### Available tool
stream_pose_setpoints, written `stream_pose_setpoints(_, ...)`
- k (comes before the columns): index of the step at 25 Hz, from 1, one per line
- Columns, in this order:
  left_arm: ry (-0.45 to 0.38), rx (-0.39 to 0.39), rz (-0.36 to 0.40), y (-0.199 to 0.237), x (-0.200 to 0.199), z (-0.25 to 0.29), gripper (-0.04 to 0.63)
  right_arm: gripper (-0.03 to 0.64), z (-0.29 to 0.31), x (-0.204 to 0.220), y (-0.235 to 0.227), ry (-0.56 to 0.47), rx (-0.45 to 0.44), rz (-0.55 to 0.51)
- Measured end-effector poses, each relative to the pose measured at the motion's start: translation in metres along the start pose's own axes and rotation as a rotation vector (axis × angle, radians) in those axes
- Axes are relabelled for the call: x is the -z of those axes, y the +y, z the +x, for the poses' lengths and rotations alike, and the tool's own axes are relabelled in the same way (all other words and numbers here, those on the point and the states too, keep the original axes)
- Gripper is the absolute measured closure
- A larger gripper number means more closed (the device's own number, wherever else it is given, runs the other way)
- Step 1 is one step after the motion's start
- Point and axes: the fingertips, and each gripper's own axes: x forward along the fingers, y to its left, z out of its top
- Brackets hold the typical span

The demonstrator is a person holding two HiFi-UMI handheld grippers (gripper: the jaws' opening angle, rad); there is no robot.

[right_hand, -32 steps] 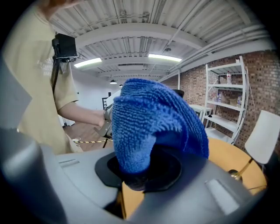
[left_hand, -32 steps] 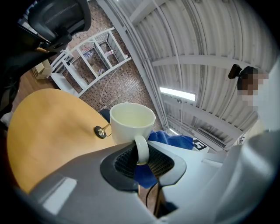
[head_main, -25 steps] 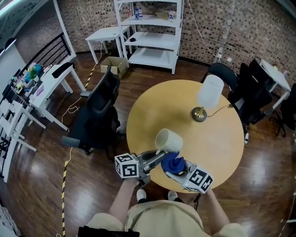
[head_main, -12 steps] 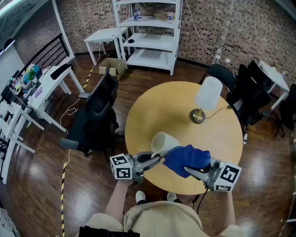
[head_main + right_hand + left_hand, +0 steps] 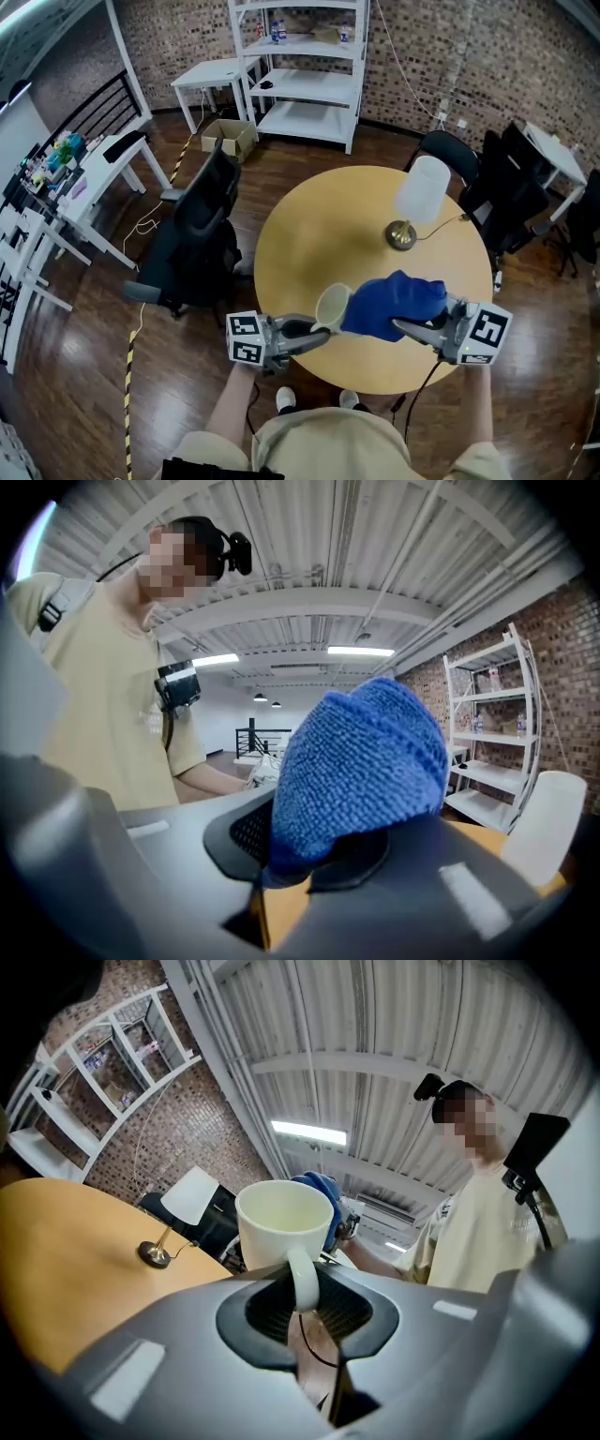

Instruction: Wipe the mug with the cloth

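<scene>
Cream mug point(image 5: 284, 1227), empty, clamped in left claw point(image 5: 302, 1288); right claw point(image 5: 314, 850) clamps blue cloth point(image 5: 361, 761).

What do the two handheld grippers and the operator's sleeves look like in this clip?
The left gripper and right gripper have smooth grey plastic bodies with dark, mesh-textured pads. Each carries a white cube printed with black square markers. The person wears a pale yellow short-sleeved T-shirt, so the forearms are uncovered.

Brick wall point(image 5: 506, 66), dark wood floor point(image 5: 94, 375), round tan table point(image 5: 319, 225), 1 shaded lamp point(image 5: 424, 189), white shelving point(image 5: 309, 80), possibly a cardboard box point(image 5: 232, 134)
</scene>
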Motion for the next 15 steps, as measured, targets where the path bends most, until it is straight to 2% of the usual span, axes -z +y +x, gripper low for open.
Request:
stream_pose_setpoints(3,0.029,0.014,0.016,-0.008,0.007,0.007,0.557,0.555,0.014,0.019,-0.015,0.081,0.077,0.014)
stream_pose_setpoints(7,0.077,0.022,0.050,-0.015,0.013,0.011,0.557,0.557,0.017,0.032,-0.028,0.114,0.137,0.061)
stream_pose_setpoints(12,0.132,0.048,0.094,-0.022,0.024,0.013,0.557,0.559,0.022,0.050,-0.034,0.156,0.110,0.104)
stream_pose_setpoints(15,0.160,0.084,0.104,-0.031,0.027,0.017,0.557,0.561,0.026,0.059,-0.035,0.146,0.031,0.170)
